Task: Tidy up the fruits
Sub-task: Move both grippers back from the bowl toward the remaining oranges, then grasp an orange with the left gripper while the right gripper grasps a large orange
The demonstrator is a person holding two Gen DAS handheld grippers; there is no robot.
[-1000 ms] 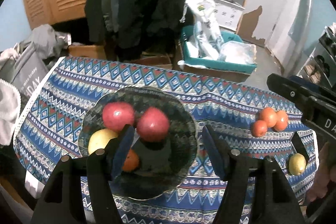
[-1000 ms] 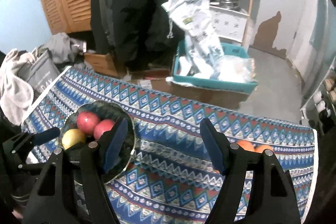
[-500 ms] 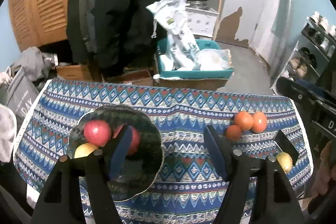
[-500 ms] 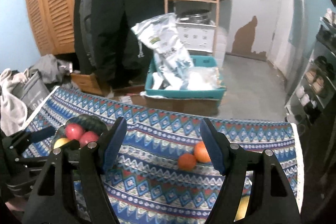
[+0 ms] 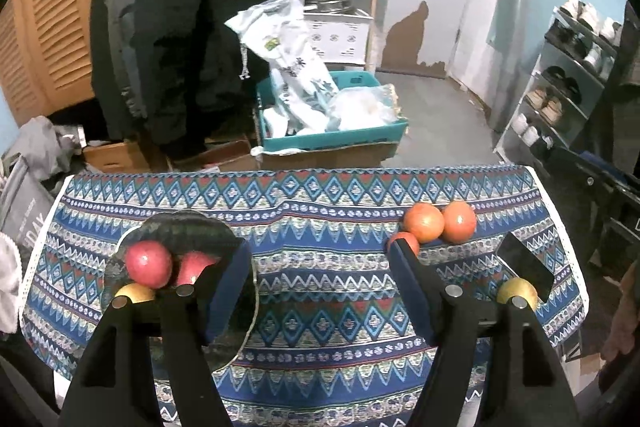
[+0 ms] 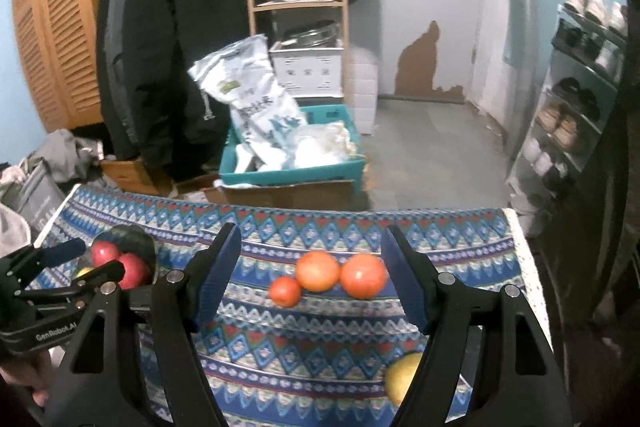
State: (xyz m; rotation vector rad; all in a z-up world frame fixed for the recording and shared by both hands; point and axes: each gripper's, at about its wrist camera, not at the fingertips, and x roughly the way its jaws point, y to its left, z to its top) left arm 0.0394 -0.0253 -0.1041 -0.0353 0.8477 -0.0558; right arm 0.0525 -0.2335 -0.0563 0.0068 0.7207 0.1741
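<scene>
A dark plate (image 5: 188,227) on the left of the patterned tablecloth (image 5: 320,211) holds two red apples (image 5: 148,263) and a yellow fruit (image 5: 134,293). My left gripper (image 5: 320,267) hangs open and empty over the cloth just right of the plate. Three orange fruits (image 6: 318,271) lie clustered on the right, seen between the fingers of my right gripper (image 6: 312,263), which is open, empty and above the cloth short of them. A yellow fruit (image 6: 400,371) lies near the front right, partly behind the right finger. The plate (image 6: 132,237) shows far left there.
The table's far edge drops to a floor with a teal crate (image 5: 332,135) of bags on cardboard boxes. A dark coat (image 5: 180,27) hangs at the back left, a wooden shelf (image 6: 296,3) behind. Shoe racks (image 5: 568,87) stand at the right. A hand (image 6: 24,375) holds the left gripper.
The left gripper has drawn back and right, off the plate. The right gripper has swung right from the plate side until the orange fruits sit between its fingers.
</scene>
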